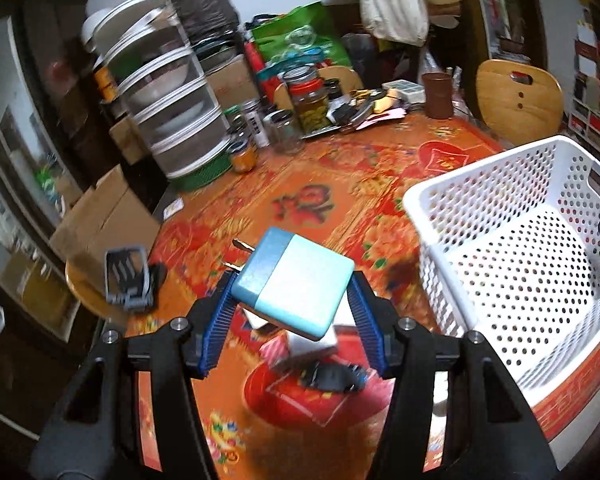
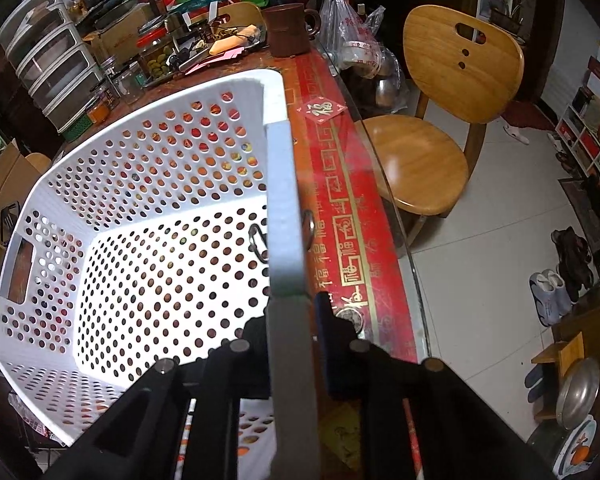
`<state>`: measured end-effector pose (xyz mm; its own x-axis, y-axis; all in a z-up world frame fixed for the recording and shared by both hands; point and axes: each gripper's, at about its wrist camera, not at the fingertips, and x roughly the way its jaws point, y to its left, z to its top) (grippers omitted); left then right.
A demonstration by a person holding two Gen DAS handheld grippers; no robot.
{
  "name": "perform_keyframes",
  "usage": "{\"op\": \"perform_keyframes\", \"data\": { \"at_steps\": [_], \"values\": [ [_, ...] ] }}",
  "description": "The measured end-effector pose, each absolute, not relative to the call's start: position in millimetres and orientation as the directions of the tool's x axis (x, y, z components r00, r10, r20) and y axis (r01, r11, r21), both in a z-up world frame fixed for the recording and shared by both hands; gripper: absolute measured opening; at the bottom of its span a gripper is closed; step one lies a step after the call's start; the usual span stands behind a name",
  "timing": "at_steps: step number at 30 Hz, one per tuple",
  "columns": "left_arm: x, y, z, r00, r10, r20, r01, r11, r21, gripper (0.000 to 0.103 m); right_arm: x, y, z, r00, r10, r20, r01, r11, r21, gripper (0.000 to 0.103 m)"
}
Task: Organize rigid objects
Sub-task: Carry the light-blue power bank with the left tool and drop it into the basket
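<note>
My left claw (image 1: 292, 300) grips the blue charger (image 1: 296, 282), lifted above the counter (image 1: 308, 184) just left of the white basket (image 1: 512, 264). My right claw (image 2: 292, 320) is clamped on that basket's right rim.

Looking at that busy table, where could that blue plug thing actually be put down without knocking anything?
The white basket looks empty, so its perforated floor is free. The cloth between the jars and the left gripper, which holds the blue charger, is bare too. It is crowded at the far edge around the brown mug, and just below the charger, where small items lie.
</note>
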<state>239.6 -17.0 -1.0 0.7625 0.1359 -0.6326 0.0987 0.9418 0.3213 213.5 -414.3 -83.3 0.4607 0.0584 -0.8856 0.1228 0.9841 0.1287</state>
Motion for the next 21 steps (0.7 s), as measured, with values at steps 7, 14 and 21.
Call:
{"op": "perform_keyframes", "data": {
  "at_steps": [7, 14, 21],
  "values": [
    [277.7, -80.2, 0.1, 0.74, 0.145, -0.657, 0.2, 0.885, 0.42, 0.054, 213.4, -414.0, -83.3, 0.46, 0.059, -0.886, 0.122, 0.984, 0.129, 0.014],
    [304.3, -139.7, -22.4, 0.714, 0.147, -0.685, 0.313, 0.807, 0.5, 0.054, 213.5, -414.2, -83.3, 0.459, 0.058, -0.887, 0.122, 0.984, 0.127, 0.014],
    [313.3, -173.0, -49.5, 0.674, 0.131, -0.727, 0.415, 0.747, 0.519, 0.054, 213.5, -413.7, -83.0, 0.457, 0.059, -0.888, 0.121, 0.984, 0.128, 0.014]
  ]
}}
